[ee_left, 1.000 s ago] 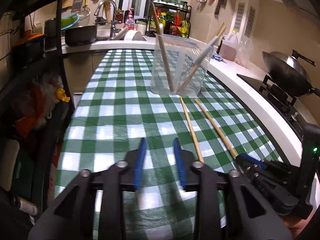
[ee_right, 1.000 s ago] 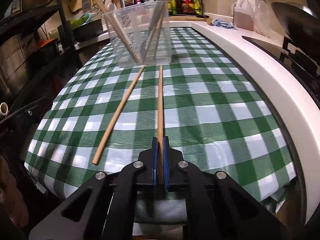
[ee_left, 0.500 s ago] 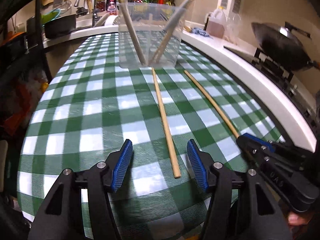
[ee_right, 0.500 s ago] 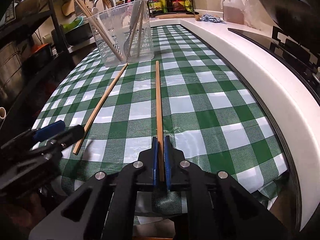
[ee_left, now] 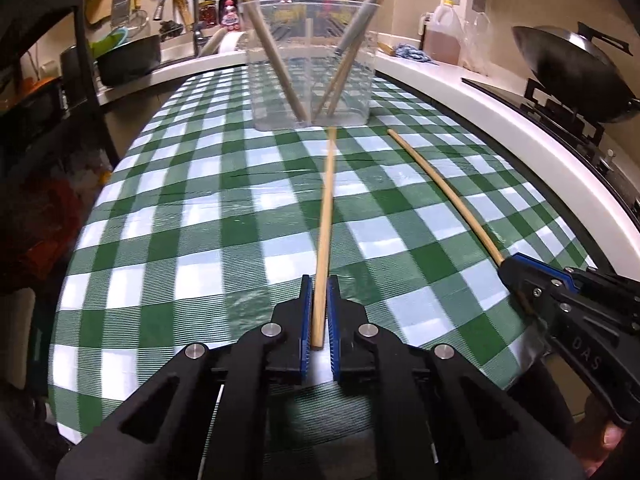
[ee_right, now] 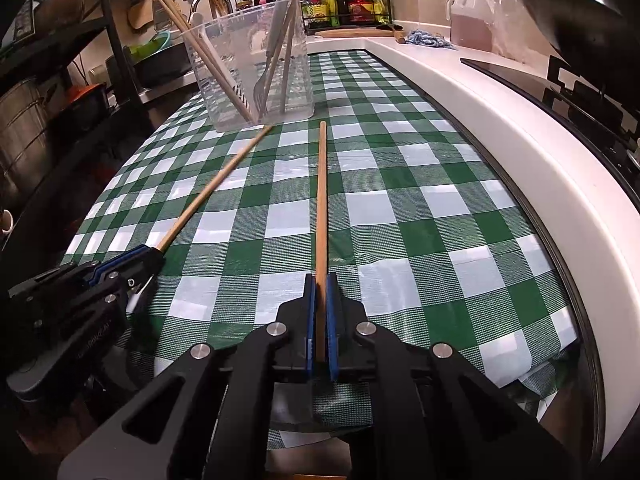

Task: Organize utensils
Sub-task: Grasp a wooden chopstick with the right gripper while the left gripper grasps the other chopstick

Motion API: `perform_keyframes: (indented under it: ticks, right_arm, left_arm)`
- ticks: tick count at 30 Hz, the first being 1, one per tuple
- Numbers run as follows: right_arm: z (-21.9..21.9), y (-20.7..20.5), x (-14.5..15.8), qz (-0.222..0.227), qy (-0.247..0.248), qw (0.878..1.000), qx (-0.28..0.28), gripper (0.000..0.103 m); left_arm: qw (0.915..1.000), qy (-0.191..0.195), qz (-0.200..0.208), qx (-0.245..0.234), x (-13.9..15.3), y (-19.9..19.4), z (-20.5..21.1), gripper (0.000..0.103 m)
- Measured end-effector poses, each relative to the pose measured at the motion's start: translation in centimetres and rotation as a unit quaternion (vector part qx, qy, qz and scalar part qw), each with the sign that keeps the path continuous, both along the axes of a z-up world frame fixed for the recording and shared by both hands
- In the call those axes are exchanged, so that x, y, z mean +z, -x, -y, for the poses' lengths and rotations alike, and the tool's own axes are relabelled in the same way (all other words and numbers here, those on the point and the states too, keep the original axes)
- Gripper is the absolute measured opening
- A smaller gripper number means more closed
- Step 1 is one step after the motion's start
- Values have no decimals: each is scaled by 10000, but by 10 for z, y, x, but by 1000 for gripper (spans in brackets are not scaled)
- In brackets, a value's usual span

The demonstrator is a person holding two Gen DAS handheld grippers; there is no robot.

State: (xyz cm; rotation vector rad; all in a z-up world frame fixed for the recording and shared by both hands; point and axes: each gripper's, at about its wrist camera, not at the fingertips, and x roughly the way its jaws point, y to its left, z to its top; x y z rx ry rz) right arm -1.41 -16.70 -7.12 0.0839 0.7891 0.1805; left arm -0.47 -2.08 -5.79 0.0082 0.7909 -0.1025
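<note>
Your left gripper [ee_left: 319,312] has just clamped the near end of one chopstick [ee_left: 325,216], which half a second ago lay loose between wide jaws. Your right gripper [ee_right: 319,312] pinches the other chopstick [ee_right: 321,200]. Both now point at the clear container [ee_left: 312,60], ready to lift.

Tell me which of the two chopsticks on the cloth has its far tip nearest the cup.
The left gripper's chopstick; its tip nearly touches the cup, the other stops short.

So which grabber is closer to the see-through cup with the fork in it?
Hard to say: they look about equally far. The left gripper and the right gripper both sit at the table's near edge, each clamping a chopstick pointing toward the clear cup.
</note>
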Motion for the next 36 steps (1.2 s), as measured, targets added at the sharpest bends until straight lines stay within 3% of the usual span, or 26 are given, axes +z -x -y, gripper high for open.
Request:
perform_keyframes:
  ticks: [11,36]
  right_arm:
    - [-8,2,-1,1,-60,10000,62,9]
    - [-10,0,-1,115,111,9999,65,8]
  left_arm:
    - [9980,426,-85,452,0,8,-38,7]
    - [9988,244,-39,421,-3,11,-32,7]
